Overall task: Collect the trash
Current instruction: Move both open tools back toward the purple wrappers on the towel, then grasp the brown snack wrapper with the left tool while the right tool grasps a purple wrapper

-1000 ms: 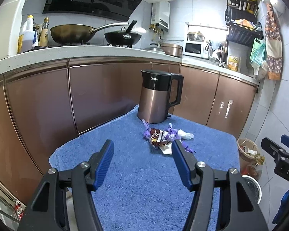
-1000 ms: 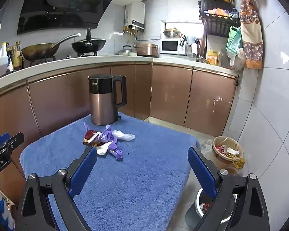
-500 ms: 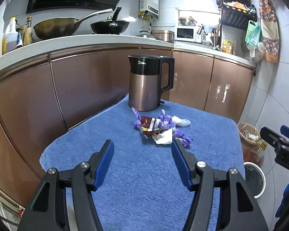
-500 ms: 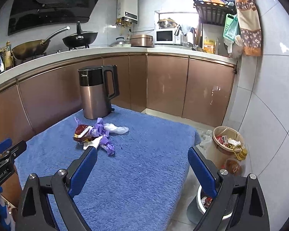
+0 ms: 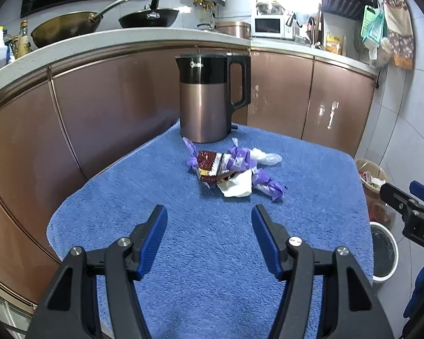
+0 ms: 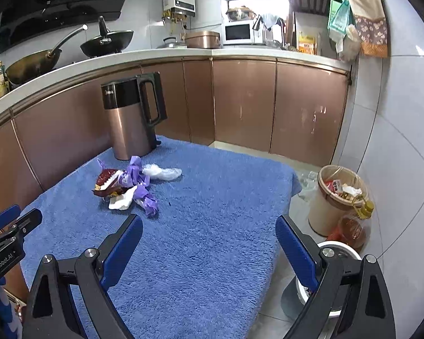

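A small pile of trash (image 5: 231, 169) lies on a blue towel-covered table (image 5: 200, 248): purple wrappers, a red-brown snack packet, white crumpled paper and a clear plastic scrap. It also shows in the right wrist view (image 6: 127, 188). My left gripper (image 5: 209, 221) is open and empty, above the towel just short of the pile. My right gripper (image 6: 209, 233) is open wide and empty, over the table's right front part, the pile to its upper left. A tan waste bin (image 6: 336, 197) with rubbish stands on the floor right of the table.
A copper-and-black kettle (image 5: 209, 101) stands on the towel just behind the pile. Brown cabinets and a counter with pans run behind. A white round bin (image 6: 325, 279) and an oil bottle (image 6: 356, 220) sit on the floor by the table's right edge.
Both grippers have moved forward toward the table and lower; the pile and kettle appear larger and nearer. Both stay open and the trash has not moved.
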